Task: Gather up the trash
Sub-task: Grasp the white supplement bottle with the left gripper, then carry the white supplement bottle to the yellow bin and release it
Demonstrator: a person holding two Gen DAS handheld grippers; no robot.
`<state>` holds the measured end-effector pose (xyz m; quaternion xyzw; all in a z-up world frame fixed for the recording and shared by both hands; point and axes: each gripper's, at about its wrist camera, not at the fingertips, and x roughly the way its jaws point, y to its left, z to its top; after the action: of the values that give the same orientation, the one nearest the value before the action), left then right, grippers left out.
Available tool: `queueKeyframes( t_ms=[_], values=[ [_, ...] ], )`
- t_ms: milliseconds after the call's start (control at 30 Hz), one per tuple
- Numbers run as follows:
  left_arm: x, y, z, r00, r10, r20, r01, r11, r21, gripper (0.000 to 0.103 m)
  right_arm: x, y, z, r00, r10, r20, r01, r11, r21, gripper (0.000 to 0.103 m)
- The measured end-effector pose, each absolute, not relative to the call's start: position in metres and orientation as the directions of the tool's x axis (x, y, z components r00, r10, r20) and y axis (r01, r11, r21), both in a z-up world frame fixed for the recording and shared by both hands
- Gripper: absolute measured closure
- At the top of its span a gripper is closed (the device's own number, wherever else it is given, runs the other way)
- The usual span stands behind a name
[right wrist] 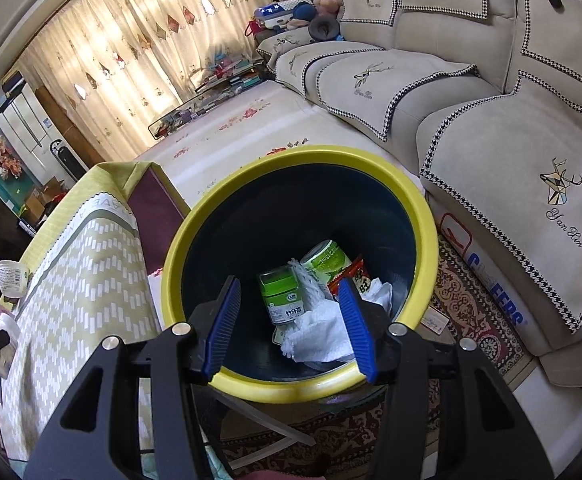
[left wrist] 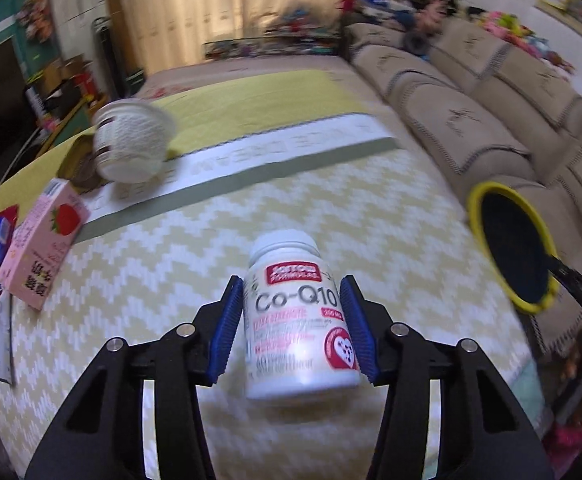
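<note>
Gripping the white pill bottle between its pads, left claw; right claw agape.

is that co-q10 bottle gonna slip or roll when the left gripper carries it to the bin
The Co-Q10 bottle looks like smooth, rigid plastic, so it probably won't crush, but its glossy label may slide a little. The left gripper clamps its round sides with ribbed blue pads, which should help. If released on the tablecloth, it would likely roll.
</note>
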<state>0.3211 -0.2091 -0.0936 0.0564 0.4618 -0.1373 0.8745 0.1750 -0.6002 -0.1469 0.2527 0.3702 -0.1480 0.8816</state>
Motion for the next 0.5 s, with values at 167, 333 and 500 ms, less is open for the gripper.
queueKeyframes(
  t_ms=[167,333,500],
  values=[
    [0.3,-0.236,-0.084,0.532,-0.243,-0.811,0.376,0.926,-0.031,0.056,0.168,-0.601,-0.143,0.695,-0.073,-0.715,0.443,0.827,0.346,0.054],
    [0.297,-0.239,-0.1,0.505,-0.221,-0.834,0.379,0.925,-0.016,0.056,0.165,-0.603,-0.146,0.693,-0.067,-0.718,0.444,0.824,0.351,0.054],
    [0.299,-0.238,-0.105,0.503,-0.214,-0.837,0.38,0.925,-0.007,0.056,0.163,-0.606,-0.149,0.693,-0.064,-0.718,0.449,0.818,0.361,0.054]
  ],
)
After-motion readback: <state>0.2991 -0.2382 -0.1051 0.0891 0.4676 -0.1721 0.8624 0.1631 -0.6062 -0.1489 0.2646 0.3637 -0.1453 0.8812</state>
